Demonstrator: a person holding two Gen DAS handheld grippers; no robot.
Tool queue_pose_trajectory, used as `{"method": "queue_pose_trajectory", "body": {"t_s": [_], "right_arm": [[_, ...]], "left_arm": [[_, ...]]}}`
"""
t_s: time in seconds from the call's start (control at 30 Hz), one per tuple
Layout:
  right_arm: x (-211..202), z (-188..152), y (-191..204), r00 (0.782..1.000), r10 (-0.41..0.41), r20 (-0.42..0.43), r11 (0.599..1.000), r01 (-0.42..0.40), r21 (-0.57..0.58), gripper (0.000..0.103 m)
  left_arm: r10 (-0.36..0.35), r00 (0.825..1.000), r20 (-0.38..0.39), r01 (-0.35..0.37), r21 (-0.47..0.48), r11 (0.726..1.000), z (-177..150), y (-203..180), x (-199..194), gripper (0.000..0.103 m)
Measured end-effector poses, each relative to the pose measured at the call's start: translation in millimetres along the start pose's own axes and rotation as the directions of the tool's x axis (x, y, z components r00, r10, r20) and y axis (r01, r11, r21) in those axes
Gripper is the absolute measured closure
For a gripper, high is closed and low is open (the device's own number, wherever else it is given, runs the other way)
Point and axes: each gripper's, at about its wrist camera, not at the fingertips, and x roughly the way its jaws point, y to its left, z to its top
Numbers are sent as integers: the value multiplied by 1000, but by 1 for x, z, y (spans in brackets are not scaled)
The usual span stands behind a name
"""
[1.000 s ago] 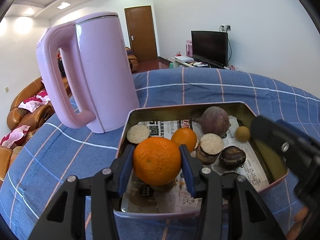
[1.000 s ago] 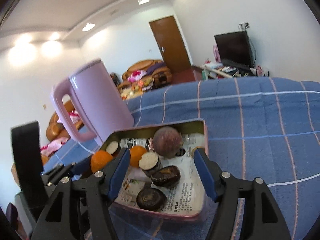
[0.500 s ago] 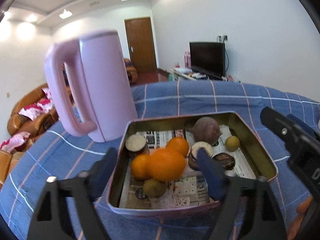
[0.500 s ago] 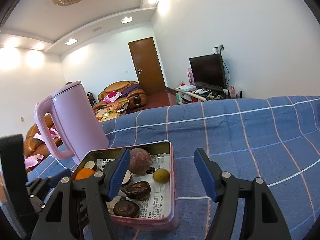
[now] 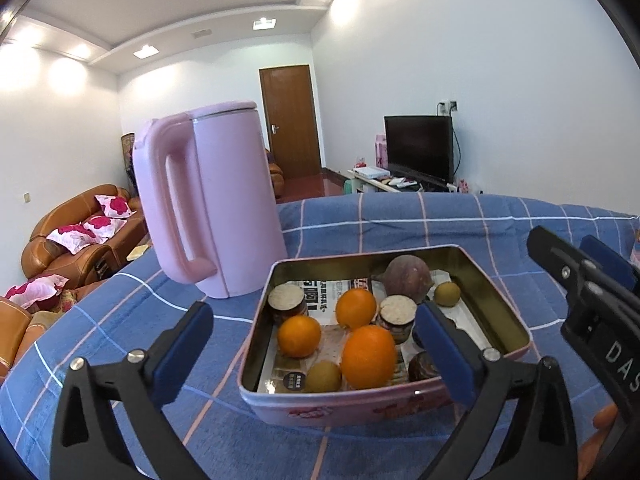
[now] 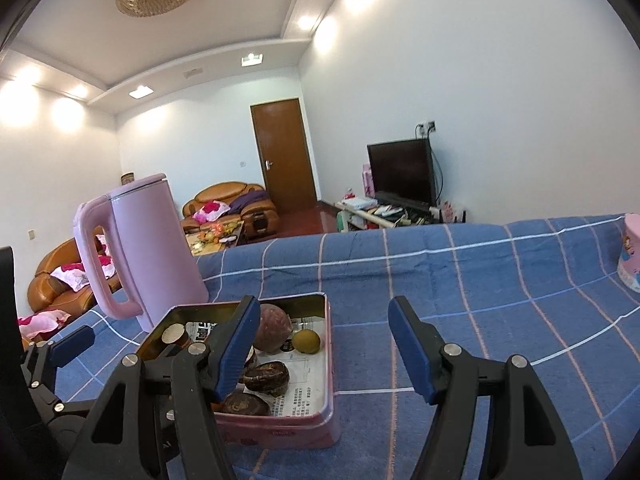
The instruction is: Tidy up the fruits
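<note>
A pink tin lined with newspaper sits on the blue checked cloth. It holds three oranges, the nearest one at the front, plus a purple round fruit, small yellow-green fruits and dark brown pieces. My left gripper is open and empty, just in front of the tin. My right gripper is open and empty, above the tin's right side; it also shows at the right of the left wrist view.
A tall pink kettle stands just left of and behind the tin; it also shows in the right wrist view. A pink cup stands at the far right of the cloth. Sofas, a door and a TV are beyond.
My left gripper opened and let go of the orange, which now lies in the tin, then drew back. My right gripper rose and pulled back from the tin.
</note>
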Motion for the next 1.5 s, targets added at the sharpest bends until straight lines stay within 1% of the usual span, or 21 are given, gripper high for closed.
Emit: {"method": "queue_pose_trajectory", "body": {"t_s": [0.17,0.43,0.9,1.2,1.5], "right_arm": [[-16,-1,-2,999,-18,51,1000,18,9,34],[-23,-1,-3,998,-26,65,1000,25,10,34],[-24,-1,-4,998,-25,63,1000,25,9,34],[-24,-1,-2,998,-27,60,1000,27,7,34],[-22,-1,-1,998,-29,56,1000,29,8,34]], "left_arm": [[4,999,44,-3,-10,1000,-2,2,-11,0],[9,998,66,-8,-17,1000,-4,3,-17,0],[17,998,61,-16,-14,1000,-5,2,-15,0],[24,1000,20,-23,-29,999,-6,4,-8,0],[26,999,18,-25,-27,999,-7,5,-7,0]]}}
